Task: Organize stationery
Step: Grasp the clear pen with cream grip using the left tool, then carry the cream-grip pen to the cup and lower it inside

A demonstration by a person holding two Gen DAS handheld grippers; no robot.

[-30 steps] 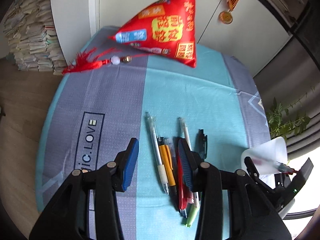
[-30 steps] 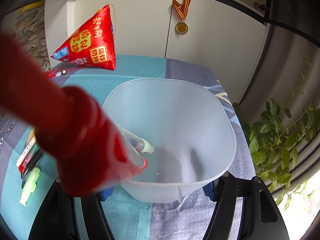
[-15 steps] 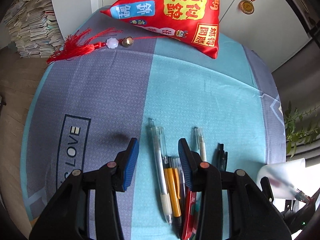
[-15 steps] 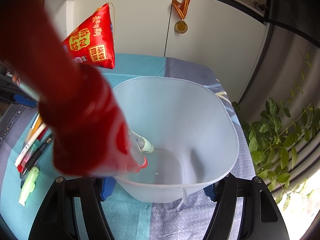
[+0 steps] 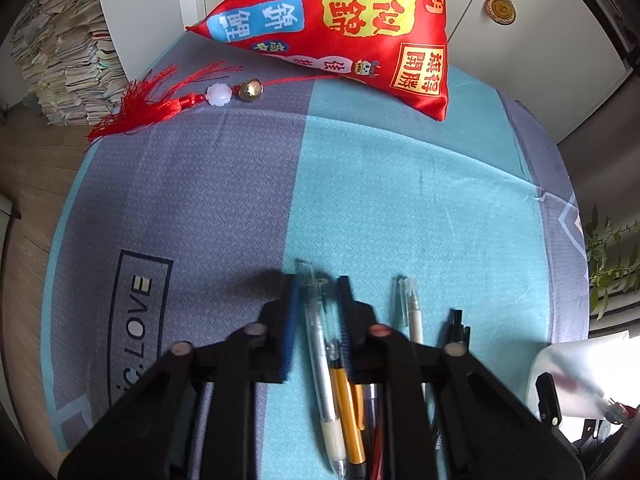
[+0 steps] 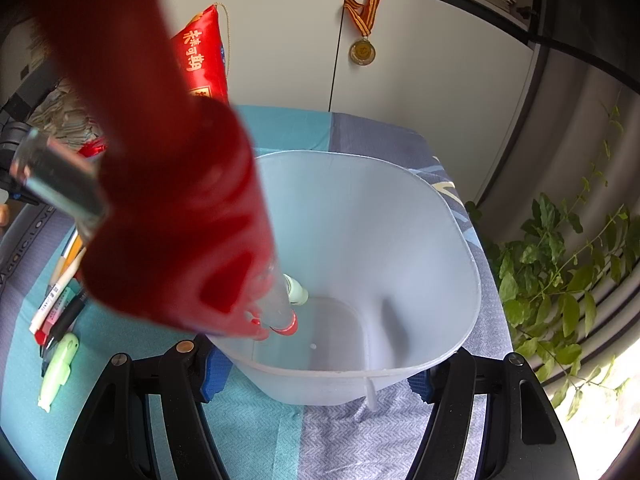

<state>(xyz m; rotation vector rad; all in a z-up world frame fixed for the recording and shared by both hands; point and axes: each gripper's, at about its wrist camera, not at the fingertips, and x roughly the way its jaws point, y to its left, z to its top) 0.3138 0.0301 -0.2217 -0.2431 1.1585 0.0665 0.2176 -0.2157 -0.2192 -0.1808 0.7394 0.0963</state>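
Several pens lie side by side on the blue and grey cloth: a clear pen [image 5: 316,320], an orange pen [image 5: 344,400], a white pen [image 5: 414,320] and a black pen [image 5: 456,328]. My left gripper [image 5: 316,296] points down over them. Its jaws are closing, and the blue pads sit tight on either side of the clear pen's upper end. My right gripper [image 6: 320,376] is shut on a translucent white bin [image 6: 400,240]. Pens stand slanted inside the bin. One of them, a red pen [image 6: 172,200], looms blurred close to the lens. A green highlighter [image 6: 60,368] lies left of the bin.
A red pyramid cushion [image 5: 340,20] with a red tassel [image 5: 140,108] lies at the table's far side. Behind it are white cupboard doors with a medal [image 6: 362,52]. Paper stacks [image 5: 60,52] stand far left, and a leafy plant [image 6: 560,260] grows beyond the right edge.
My left gripper came down and forward over the pens, and its jaws narrowed from wide apart to close around the clear pen. The right gripper and bin stayed put; the red pen leaned further.
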